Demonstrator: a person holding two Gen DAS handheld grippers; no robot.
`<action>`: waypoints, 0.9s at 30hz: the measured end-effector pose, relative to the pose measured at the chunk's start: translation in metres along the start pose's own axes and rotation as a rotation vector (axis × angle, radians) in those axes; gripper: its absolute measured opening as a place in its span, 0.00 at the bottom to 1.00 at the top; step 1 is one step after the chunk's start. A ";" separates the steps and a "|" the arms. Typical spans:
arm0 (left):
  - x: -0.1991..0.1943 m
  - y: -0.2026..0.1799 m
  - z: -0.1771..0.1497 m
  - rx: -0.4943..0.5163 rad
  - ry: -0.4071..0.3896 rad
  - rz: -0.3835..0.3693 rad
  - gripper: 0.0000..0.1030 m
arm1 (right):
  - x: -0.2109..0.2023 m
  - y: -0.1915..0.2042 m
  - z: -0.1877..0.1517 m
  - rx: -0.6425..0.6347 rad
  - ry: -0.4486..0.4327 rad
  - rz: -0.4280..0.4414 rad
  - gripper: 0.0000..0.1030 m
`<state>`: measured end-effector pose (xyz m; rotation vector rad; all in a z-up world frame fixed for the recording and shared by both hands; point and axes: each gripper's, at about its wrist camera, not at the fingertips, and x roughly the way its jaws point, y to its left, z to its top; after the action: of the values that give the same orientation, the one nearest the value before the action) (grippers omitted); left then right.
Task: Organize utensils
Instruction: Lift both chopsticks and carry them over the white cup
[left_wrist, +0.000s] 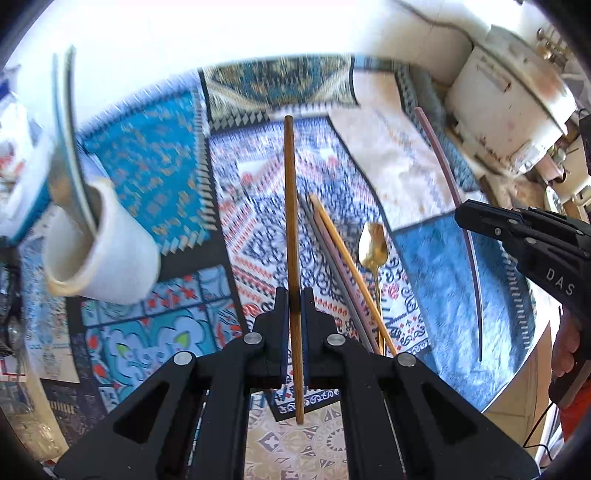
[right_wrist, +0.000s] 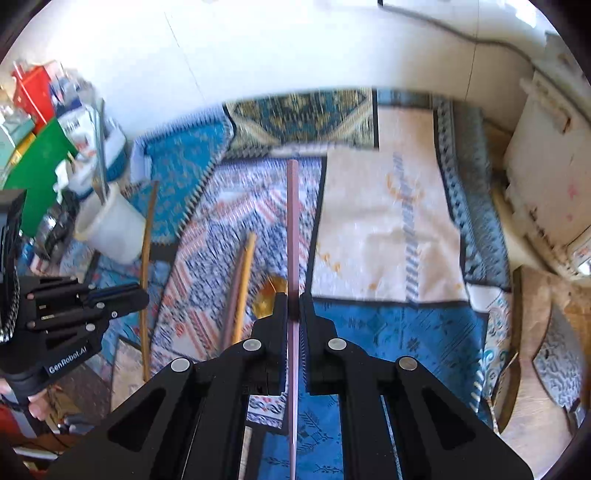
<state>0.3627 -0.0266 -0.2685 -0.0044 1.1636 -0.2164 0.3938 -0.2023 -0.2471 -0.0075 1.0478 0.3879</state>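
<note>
My left gripper is shut on a brown wooden chopstick and holds it above the table, pointing away. My right gripper is shut on a pink chopstick, also held above the table. That pink chopstick and the right gripper show at the right of the left wrist view. A white cup with utensils standing in it sits at the left. A wooden chopstick, a pink-grey chopstick and a gold spoon lie on the patterned cloth.
The table is covered with blue, red and cream patterned cloths. Boxes and clutter stand behind the cup at the left. A white appliance stands at the far right. The table edge runs along the right.
</note>
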 end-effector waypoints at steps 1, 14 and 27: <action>-0.007 -0.001 0.003 -0.002 -0.021 0.005 0.04 | -0.002 0.004 0.003 -0.004 -0.013 -0.002 0.06; -0.099 0.029 0.011 -0.066 -0.274 0.030 0.04 | -0.044 0.072 0.046 -0.077 -0.215 0.042 0.06; -0.166 0.109 0.011 -0.184 -0.430 0.088 0.04 | -0.058 0.163 0.092 -0.150 -0.352 0.139 0.06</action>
<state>0.3286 0.1070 -0.1255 -0.1549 0.7490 -0.0259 0.3946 -0.0506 -0.1227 -0.0002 0.6714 0.5716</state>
